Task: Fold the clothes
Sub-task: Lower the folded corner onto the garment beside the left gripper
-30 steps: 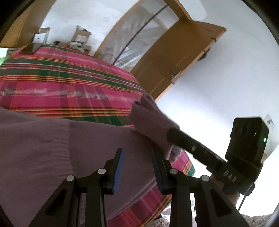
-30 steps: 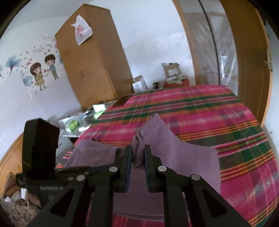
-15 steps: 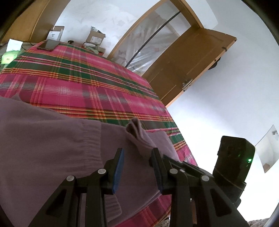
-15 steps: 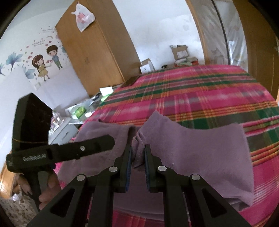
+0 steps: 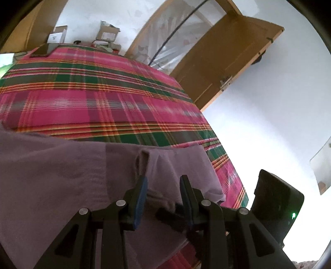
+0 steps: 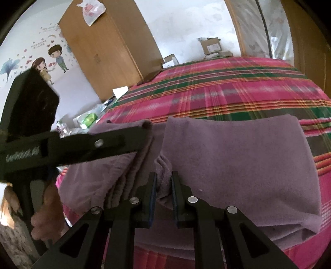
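Plaid bedspread, pink with green and orange bands, covers the bed and fills the middle of both views. Wooden wardrobe stands at eleven o'clock in the right wrist view, a plastic bag lying on its top. Open wooden door sits at one o'clock in the left wrist view. Purple garment, soft fleece-like cloth, lies on the near part of the bedspread, folded over itself, reaching the bed's near edge; a gathered band shows along one layer in the left wrist view. Left gripper at six o'clock of its own view: jaws parted, released, a raised fold of the garment standing between them without being pinched. Right gripper at six o'clock of its view: jaws clenched on a bunched edge of the garment. Cardboard boxes stand against the far wall at twelve o'clock. A dark phone lies on the bedspread's far corner.
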{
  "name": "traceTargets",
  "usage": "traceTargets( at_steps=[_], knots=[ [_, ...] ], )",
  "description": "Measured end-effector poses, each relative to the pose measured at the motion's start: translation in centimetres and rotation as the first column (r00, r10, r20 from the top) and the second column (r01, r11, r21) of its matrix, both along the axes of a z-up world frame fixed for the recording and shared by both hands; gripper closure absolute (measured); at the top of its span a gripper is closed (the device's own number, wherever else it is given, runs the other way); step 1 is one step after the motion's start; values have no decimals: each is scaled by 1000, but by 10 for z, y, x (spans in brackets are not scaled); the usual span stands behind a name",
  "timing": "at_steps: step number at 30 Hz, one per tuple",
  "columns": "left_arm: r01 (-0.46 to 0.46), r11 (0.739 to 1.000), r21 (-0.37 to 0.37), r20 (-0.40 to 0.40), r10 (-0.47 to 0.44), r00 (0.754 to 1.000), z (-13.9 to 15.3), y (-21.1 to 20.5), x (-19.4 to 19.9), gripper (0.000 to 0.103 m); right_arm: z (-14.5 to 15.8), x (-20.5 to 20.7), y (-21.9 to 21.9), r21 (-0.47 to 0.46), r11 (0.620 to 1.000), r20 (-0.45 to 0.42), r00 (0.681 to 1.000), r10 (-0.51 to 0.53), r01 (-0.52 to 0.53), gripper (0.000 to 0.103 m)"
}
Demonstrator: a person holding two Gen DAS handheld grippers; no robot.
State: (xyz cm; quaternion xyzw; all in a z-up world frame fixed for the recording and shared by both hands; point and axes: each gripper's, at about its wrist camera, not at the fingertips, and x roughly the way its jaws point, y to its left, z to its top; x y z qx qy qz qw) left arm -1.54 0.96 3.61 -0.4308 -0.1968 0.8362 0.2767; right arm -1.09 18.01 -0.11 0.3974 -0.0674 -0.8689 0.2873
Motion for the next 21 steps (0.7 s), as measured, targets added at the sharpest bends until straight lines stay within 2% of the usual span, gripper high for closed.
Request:
traceTargets(
  at_steps=[4,6,10,16,18,20,21],
  knots=[
    [35,998,-43,20,-34,999,-5,18,-14,70,-4,1,2,-4,1000,16,1000,4,-4,86],
    [12,998,-60,60,-8,998,-10,21,-21,70,-4,4,5,-11,1000,21,1000,11,-11,84],
    [-23,998,-53,83,28,996,-16,17,-25,71,1,12,21,-45,999,13,1000,27,-27,78],
    [-56,996,-69,103,63,993,-19,13,-25,70,16,31,66,33,996,-106,991,-82,86,75],
    [-74,995,-68,118,82,990,-22,11,-25,70,21,37,82,59,990,-150,981,-118,129,71],
    [-68,995,-69,116,76,990,-22,11,-25,70,26,44,97,83,982,-195,969,-153,172,60],
    [-68,994,-84,123,78,989,-23,12,-25,70,26,47,103,102,976,-208,963,-169,193,59]
  ],
)
